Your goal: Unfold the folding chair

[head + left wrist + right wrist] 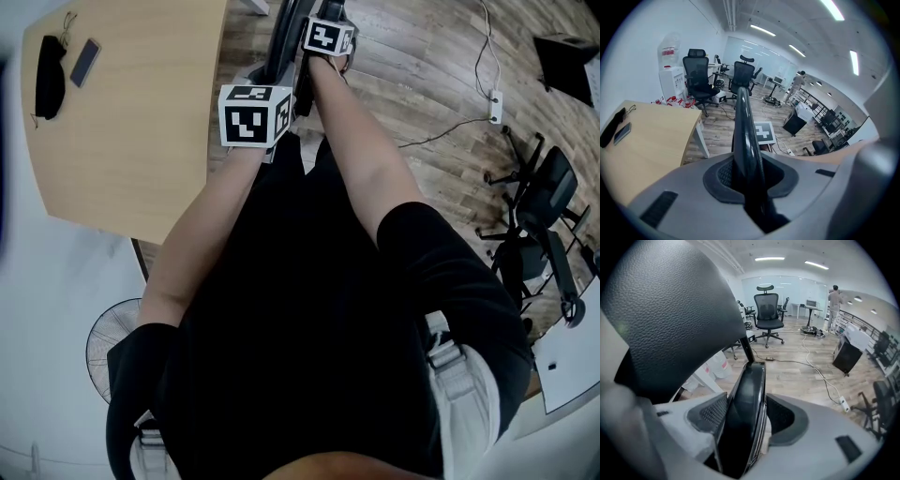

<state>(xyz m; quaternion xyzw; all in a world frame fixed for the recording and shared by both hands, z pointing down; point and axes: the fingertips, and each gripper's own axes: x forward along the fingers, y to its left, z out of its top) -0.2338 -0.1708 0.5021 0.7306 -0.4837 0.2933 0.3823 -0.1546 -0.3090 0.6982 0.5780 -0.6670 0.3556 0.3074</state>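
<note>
The folding chair [284, 42] is a black frame standing folded on the wood floor beside the table, mostly hidden by my arms. My left gripper [746, 174] is shut on a thin glossy black tube [743, 122] of the chair, which runs up and away between the pads. My right gripper [746, 417] is open around a broader black chair part [749, 399]; that part lies against the left pad, and a slit of floor shows at the right pad. A black textured cushion [670, 310] of the chair fills the upper left of the right gripper view.
A light wooden table [131, 131] at the left carries a phone [84, 61] and a black pouch [49, 75]. A floor fan [112, 342] stands near my left side. Black office chairs [544, 216], a power strip [494, 106] and cables lie to the right.
</note>
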